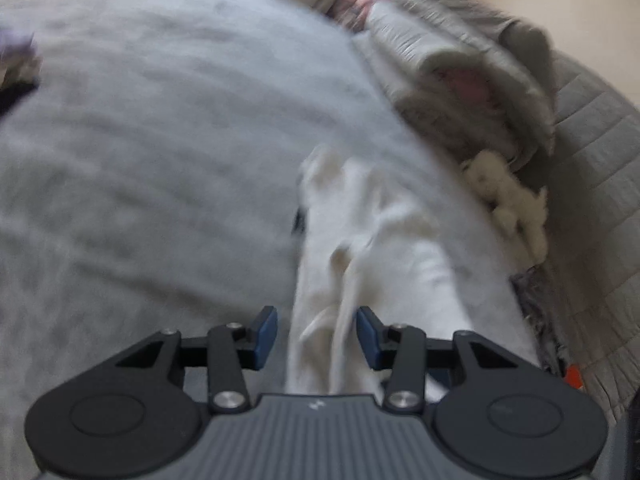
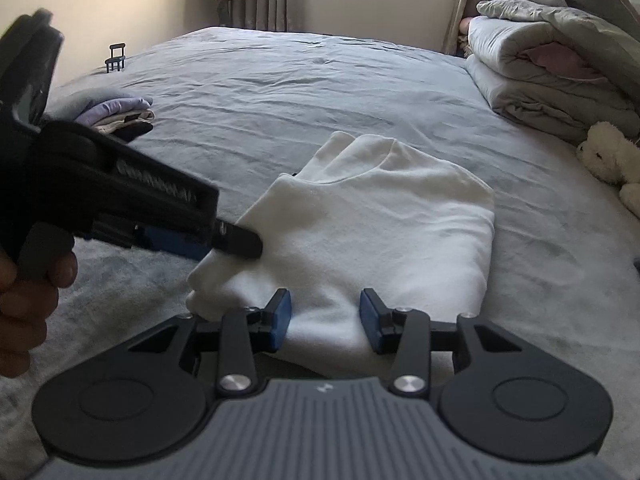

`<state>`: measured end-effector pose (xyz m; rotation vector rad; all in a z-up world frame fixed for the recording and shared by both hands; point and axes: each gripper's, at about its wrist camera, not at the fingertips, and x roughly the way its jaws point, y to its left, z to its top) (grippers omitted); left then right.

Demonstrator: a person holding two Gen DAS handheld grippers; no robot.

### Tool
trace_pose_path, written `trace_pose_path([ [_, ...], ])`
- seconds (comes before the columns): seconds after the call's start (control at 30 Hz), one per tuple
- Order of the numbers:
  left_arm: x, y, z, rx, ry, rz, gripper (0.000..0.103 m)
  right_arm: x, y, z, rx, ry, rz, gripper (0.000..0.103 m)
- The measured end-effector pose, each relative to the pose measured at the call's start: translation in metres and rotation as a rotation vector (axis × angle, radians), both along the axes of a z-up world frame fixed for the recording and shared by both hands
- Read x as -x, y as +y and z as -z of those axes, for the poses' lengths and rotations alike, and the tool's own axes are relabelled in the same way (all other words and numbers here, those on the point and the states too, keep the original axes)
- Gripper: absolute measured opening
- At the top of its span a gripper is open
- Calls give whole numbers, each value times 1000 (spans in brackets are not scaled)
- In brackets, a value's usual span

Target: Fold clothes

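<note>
With the white top lying half-folded on the grey bed, I'd slide the right gripper, fingers spread over the near hem and pinching nothing, under that edge, while the left gripper, also spread around bunched cloth, steadies it.

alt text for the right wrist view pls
A folded white garment lies on a grey bed, the open right gripper at its near edge and the left gripper on its left side. Folded clothes sit far left.
</note>
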<state>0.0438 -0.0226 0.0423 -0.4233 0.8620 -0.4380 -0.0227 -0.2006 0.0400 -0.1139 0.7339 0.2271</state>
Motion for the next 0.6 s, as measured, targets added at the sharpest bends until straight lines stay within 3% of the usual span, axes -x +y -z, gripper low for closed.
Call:
trace_pose_path([
  [0.1,0,-6,-6,3,-58,39,56,2,4,-1,9,1,4,44],
  [0.27,-6,-25,12,-216,-85,30,54,3,6,-1,9,-2,9,45],
  [0.6,-14,-9,22,-128,-27,5,51,2,5,-3,3,-9,-1,45],
])
